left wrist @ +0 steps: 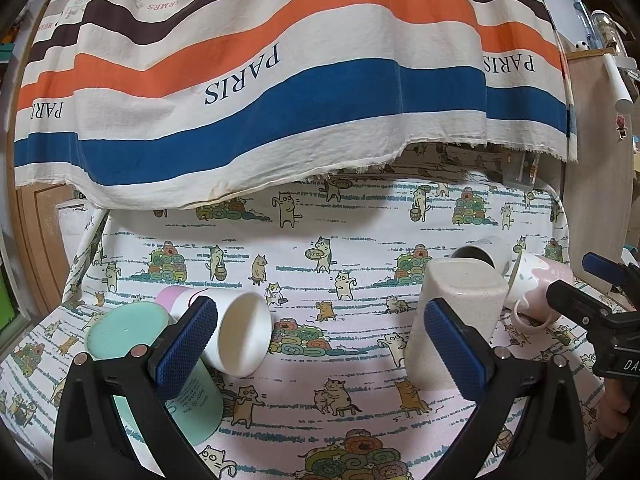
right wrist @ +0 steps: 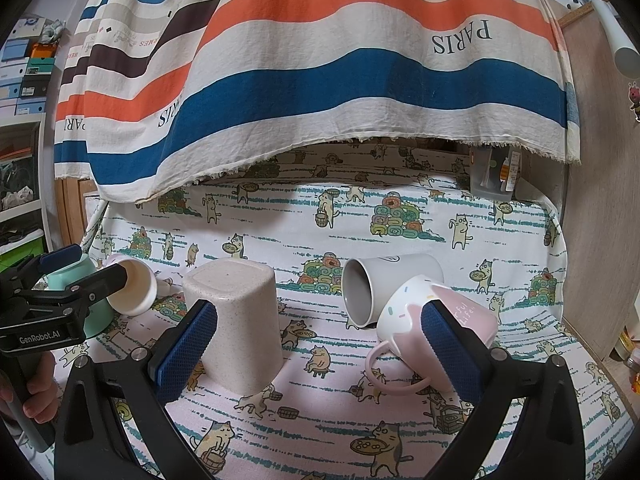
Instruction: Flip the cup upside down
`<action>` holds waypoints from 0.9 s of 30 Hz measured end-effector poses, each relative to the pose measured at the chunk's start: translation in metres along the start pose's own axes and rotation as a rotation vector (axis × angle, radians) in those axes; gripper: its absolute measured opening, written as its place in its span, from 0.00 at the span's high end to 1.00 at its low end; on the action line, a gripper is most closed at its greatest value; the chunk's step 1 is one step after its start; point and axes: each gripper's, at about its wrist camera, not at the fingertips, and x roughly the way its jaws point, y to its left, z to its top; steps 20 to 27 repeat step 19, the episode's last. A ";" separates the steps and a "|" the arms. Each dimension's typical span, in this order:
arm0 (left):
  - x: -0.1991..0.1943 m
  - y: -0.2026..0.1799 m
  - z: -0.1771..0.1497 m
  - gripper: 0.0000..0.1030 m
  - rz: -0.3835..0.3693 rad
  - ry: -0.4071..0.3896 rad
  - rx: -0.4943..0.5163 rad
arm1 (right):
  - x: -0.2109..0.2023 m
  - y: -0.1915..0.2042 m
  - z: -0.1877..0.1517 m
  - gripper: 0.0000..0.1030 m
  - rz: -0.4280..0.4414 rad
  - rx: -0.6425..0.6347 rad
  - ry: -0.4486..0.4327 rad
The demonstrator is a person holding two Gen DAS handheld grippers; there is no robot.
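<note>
Right wrist view: my right gripper (right wrist: 320, 348) hangs with jaws spread wide and nothing in them, the upside-down beige cup (right wrist: 236, 320) behind my left pad, the pink mug (right wrist: 440, 320) on its side by the right one. My left gripper (left wrist: 320, 348) gapes too, holding nothing, over the cat-print desk (left wrist: 320, 400).

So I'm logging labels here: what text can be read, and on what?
"PARIS": striped cloth, upside down.
"GenRobot.AI": left tongs.
"ful Life": pink mug, partly hidden.
Print on mint cup: too small.
Mark on grey mug: unreadable.
</note>
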 end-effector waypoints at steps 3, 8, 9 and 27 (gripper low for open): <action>0.000 0.001 -0.001 0.00 0.000 0.002 0.001 | 0.000 0.000 0.000 0.00 0.000 -0.001 0.001; 0.000 0.001 -0.001 0.00 0.000 0.002 0.002 | 0.000 0.000 0.000 0.00 0.000 -0.001 0.001; 0.000 0.001 -0.001 0.00 0.000 0.002 0.002 | 0.000 0.000 0.000 0.00 0.000 -0.001 0.001; 0.000 0.001 -0.001 0.00 0.000 0.002 0.002 | 0.000 0.000 0.000 0.00 0.000 -0.001 0.001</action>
